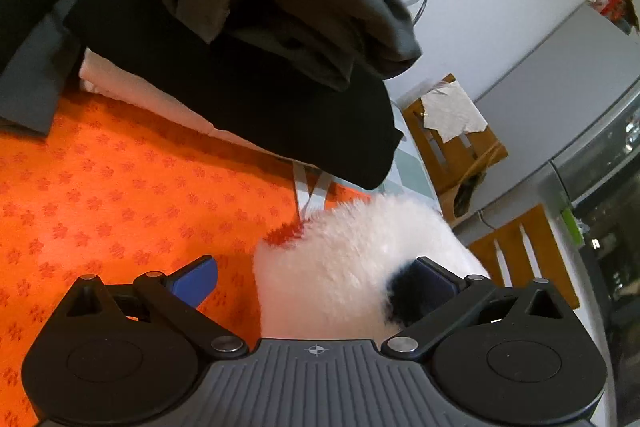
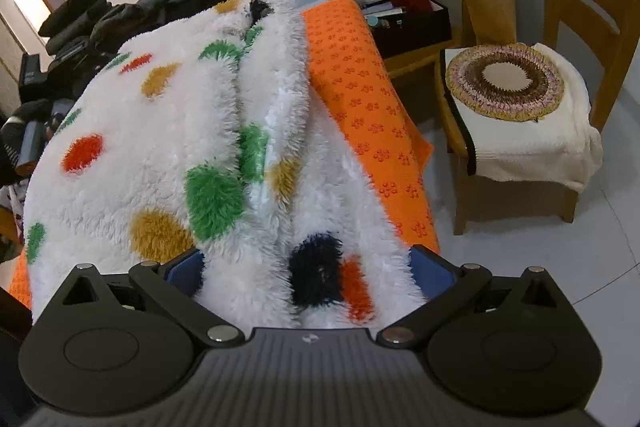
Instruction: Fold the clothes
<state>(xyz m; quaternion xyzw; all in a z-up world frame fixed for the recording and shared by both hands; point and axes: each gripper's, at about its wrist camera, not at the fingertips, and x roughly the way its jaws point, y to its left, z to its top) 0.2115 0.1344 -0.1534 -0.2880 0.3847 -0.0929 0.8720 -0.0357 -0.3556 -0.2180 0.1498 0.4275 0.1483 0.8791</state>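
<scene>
Stacked folded clothes point(image 1: 256, 39) block far side; orange mat point(image 1: 120, 187) open left.

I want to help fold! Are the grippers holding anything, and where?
Both grippers' fingers are wide apart around the fluffy spotted garment, not pinching it. The right gripper straddles its near edge; the left gripper its white corner.

Black tongs point(image 1: 314, 281), blue pads point(image 2: 430, 265), silver screws, ribbed grey body
</scene>
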